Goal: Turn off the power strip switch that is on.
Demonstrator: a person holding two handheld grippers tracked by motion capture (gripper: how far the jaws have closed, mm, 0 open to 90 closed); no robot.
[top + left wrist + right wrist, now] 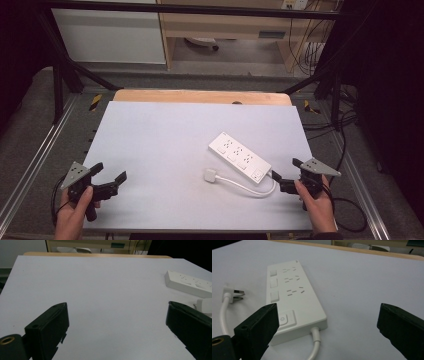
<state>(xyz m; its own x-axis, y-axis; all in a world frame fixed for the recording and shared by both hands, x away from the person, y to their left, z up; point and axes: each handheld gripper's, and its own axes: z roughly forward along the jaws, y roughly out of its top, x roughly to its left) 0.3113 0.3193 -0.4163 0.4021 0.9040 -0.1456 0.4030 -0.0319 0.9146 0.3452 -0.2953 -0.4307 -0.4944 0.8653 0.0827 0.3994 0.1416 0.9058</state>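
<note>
A white power strip (240,156) lies flat on the pale grey worktop (165,145), toward its right side and a little nearer the front edge than the back; it runs on a slant, one end pointing to the back left and the other to the front right corner. Its top carries three rows of sockets, each with a small switch beside it, and one larger button at the end where the cord leaves; this shows clearly in the right gripper view (292,297). The white cord (252,189) comes out of the front-right end, loops toward the front edge and curls back left to a white plug (210,175), which lies on the worktop just beside the strip's long front side, apart from it, its metal pins showing in the right gripper view (230,293).

The left gripper (107,178) is held in a hand (75,210) near the front left corner, well apart from the strip; its jaws stand wide with nothing between them. The right gripper (286,173) is held in the other hand (316,200) near the front right corner, just beside the strip's cord end; its jaws too stand wide and hold nothing, the strip's button end lying ahead of them.
</note>
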